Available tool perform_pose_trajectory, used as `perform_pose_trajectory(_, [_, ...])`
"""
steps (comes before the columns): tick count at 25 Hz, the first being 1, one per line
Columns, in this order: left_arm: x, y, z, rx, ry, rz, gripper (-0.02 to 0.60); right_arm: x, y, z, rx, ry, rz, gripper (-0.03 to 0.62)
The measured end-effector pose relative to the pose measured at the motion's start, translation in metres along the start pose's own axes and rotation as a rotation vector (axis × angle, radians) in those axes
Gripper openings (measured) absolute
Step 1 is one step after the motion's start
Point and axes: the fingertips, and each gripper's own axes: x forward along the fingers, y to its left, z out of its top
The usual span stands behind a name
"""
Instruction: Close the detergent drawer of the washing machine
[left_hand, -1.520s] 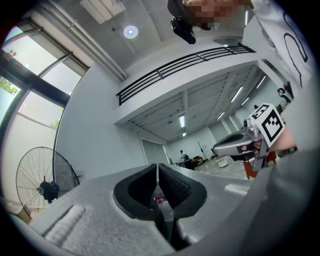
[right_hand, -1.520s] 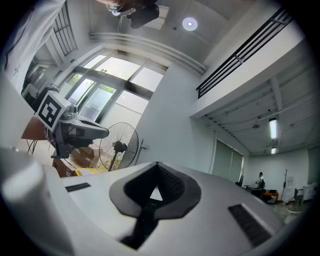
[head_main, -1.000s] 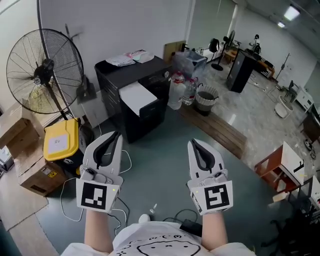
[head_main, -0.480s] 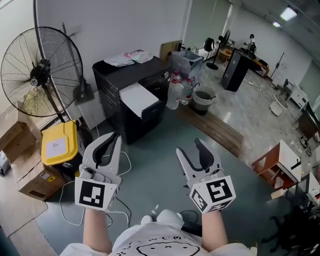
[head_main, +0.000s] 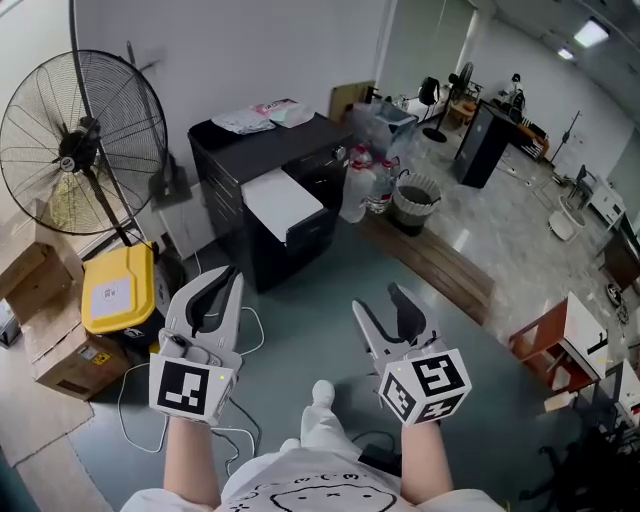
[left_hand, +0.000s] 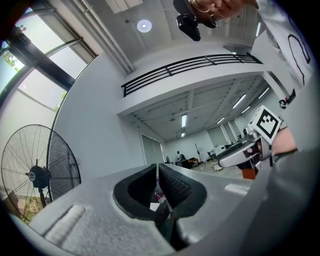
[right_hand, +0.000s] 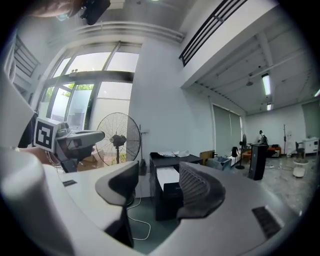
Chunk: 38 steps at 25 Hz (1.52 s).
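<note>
My left gripper (head_main: 222, 275) has its jaws pressed together on nothing, as a second ago; the black cabinet (head_main: 262, 150) stands well ahead by the wall, its white panel (head_main: 282, 203) jutting forward, and whether that panel is the drawer to close I cannot tell; a white shoe (head_main: 322, 392) has come into sight between my arms; my right gripper (head_main: 378, 300), shut before, has rolled leftward and its jaws are opening, empty.

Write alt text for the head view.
From above: a person holds two grippers over a grey-green floor, the left gripper shut, the right gripper empty, jaws opening. Ahead stand a black cabinet, a standing fan and a yellow box.
</note>
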Motion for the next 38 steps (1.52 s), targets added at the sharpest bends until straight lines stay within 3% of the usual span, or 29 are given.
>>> perform_pose_trajectory(11, [0.106, 0.016, -0.036, -0.007, 0.041, 0.034, 0.028, 0.092, -0.082, -0.012, 0.051, 0.027, 0.039, 0.238])
perform_pose_trajectory(25, [0.235, 0.051, -0.069, -0.002, 0.091, 0.144, 0.028, 0.214, -0.174, -0.006, 0.096, 0.020, 0.146, 0.238])
perform_pose_trajectory(38, [0.267, 0.058, -0.121, -0.058, 0.185, 0.153, 0.028, 0.266, -0.182, -0.074, 0.292, 0.118, 0.231, 0.238])
